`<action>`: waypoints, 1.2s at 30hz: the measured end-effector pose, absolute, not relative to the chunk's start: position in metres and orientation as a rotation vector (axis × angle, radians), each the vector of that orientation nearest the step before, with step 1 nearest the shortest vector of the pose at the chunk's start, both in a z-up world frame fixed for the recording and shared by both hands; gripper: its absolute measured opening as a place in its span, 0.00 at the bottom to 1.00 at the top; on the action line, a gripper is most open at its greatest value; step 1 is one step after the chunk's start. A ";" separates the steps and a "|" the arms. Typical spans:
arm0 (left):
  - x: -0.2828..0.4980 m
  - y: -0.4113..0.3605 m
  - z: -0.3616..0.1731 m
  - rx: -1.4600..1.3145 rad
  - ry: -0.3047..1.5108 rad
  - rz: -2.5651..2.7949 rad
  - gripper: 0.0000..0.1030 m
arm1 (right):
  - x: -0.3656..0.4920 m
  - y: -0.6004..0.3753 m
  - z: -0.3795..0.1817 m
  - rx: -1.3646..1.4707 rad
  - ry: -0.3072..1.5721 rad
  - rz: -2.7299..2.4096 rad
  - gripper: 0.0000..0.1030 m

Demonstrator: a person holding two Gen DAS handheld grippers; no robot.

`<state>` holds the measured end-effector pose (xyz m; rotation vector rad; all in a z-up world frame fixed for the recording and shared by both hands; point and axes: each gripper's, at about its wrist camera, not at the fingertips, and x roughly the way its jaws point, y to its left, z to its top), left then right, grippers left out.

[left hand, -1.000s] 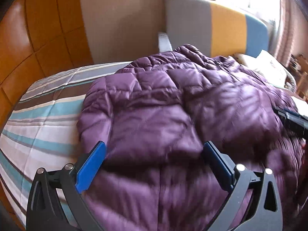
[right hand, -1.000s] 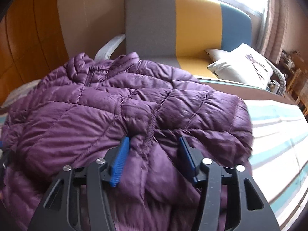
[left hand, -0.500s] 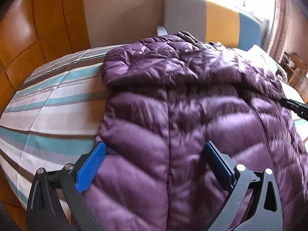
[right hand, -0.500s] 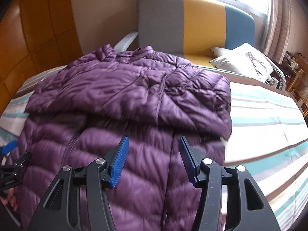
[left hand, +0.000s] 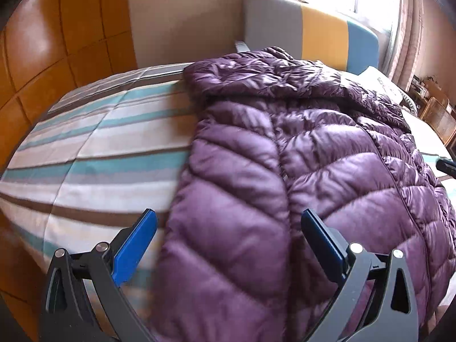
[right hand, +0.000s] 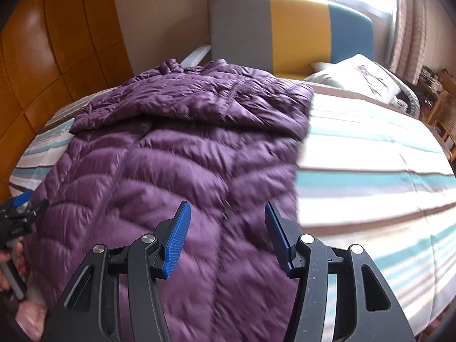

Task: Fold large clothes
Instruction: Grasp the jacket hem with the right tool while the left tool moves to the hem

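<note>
A purple quilted down jacket point(left hand: 299, 171) lies spread on the striped bedcover point(left hand: 99, 148), its upper part folded over toward me. It also shows in the right wrist view point(right hand: 176, 154). My left gripper point(left hand: 228, 228) is open and empty over the jacket's near left edge. My right gripper point(right hand: 226, 222) is open and empty over the jacket's near right part. The left gripper's tip point(right hand: 20, 208) shows at the left edge of the right wrist view. The right gripper's tip point(left hand: 446, 166) shows at the right edge of the left wrist view.
A grey, yellow and blue headboard point(right hand: 290, 28) stands at the far end with a white pillow point(right hand: 359, 79) before it. Wooden wall panels point(left hand: 57, 42) run along the left. Striped bedcover point(right hand: 370, 176) lies bare right of the jacket. Wicker furniture point(right hand: 444, 114) stands far right.
Both grippers have pulled back toward the near end of the bed. The jacket, bunched a second ago, now lies stretched out flat with its lower body toward me.
</note>
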<state>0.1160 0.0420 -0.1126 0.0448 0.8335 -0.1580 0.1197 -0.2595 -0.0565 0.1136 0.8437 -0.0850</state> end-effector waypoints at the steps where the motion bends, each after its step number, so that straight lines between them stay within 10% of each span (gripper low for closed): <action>1: 0.111 0.050 -0.113 0.020 0.834 -0.165 0.98 | 0.109 -0.265 -0.057 0.122 0.845 -0.095 0.52; 20: 0.067 0.061 -0.125 0.033 0.898 -0.284 0.75 | 0.015 -0.298 -0.096 0.314 0.960 -0.089 0.52; 27: 0.058 0.066 -0.126 0.033 0.921 -0.318 0.74 | 0.014 -0.280 -0.098 0.278 0.962 -0.016 0.19; 29: 0.055 0.065 -0.125 0.029 0.926 -0.328 0.66 | 0.015 -0.279 -0.096 0.290 0.962 0.014 0.10; 31: 0.050 0.063 -0.122 0.037 0.923 -0.340 0.31 | 0.013 -0.278 -0.091 0.297 0.938 0.035 0.07; 33: 0.048 0.064 -0.120 0.024 0.930 -0.361 0.17 | 0.010 -0.280 -0.086 0.323 0.913 0.060 0.07; 36: 0.043 0.065 -0.113 0.019 0.917 -0.377 0.10 | 0.007 -0.286 -0.082 0.359 0.895 0.076 0.05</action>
